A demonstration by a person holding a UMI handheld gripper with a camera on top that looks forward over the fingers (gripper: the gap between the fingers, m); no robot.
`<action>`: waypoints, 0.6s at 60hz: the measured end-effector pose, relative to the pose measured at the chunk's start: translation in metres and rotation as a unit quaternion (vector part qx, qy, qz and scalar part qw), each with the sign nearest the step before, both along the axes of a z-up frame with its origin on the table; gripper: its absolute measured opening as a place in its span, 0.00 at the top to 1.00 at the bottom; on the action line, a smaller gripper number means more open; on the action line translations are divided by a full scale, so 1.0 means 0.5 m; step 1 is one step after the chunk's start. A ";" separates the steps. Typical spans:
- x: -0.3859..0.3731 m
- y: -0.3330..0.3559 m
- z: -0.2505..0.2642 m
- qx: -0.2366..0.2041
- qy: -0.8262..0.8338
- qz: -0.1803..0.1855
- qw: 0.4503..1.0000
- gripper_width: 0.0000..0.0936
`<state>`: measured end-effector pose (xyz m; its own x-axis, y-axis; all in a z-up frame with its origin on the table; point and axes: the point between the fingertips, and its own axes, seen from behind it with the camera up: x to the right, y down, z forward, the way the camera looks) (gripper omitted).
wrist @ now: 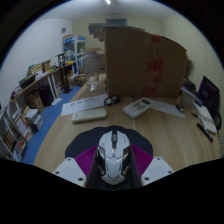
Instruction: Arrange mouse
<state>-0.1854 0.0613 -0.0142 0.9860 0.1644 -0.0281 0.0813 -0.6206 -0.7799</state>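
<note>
While the tongs [112, 168] were spread, a white computer mouse [113, 154] was seen sitting between the pink pads on a dark mousepad [85, 142], seemingly not squeezed. Probably light, hard-shelled and slick, so best pinched at its side flanks.

Desk [60, 132]: pale wooden top, bearing everything listed below.
Mouse mat [92, 143]: dark, with a purple pattern, lying at the desk's near edge.
Keyboard [89, 115]: white, lying flat beyond the mat, toward the left.
Remote-like device [139, 106]: white and oblong, beyond the mat, toward the right.
Cardboard panel [140, 60]: large, brown, standing upright at the back of the desk.
Shelves [35, 85]: at the left, crowded with books and boxes.
Floor [55, 125]: blue, seen beside the shelves.
Monitor [209, 92]: dark screen at the far right.
</note>
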 end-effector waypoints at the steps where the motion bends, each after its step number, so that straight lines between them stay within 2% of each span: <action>1: -0.002 -0.002 0.004 -0.003 0.002 0.005 1.000 0.33; 7: -0.022 -0.031 0.011 -0.037 0.019 0.038 0.998 0.09; 15: -0.021 -0.079 0.075 -0.031 0.034 0.063 0.997 0.11; 23: 0.018 -0.155 0.158 -0.024 0.060 0.065 0.996 0.11; 36: 0.101 -0.307 0.242 -0.053 0.108 0.072 0.990 0.11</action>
<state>-0.1351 -0.0922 0.1067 0.9214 0.2886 -0.2604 0.0137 -0.6935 -0.7203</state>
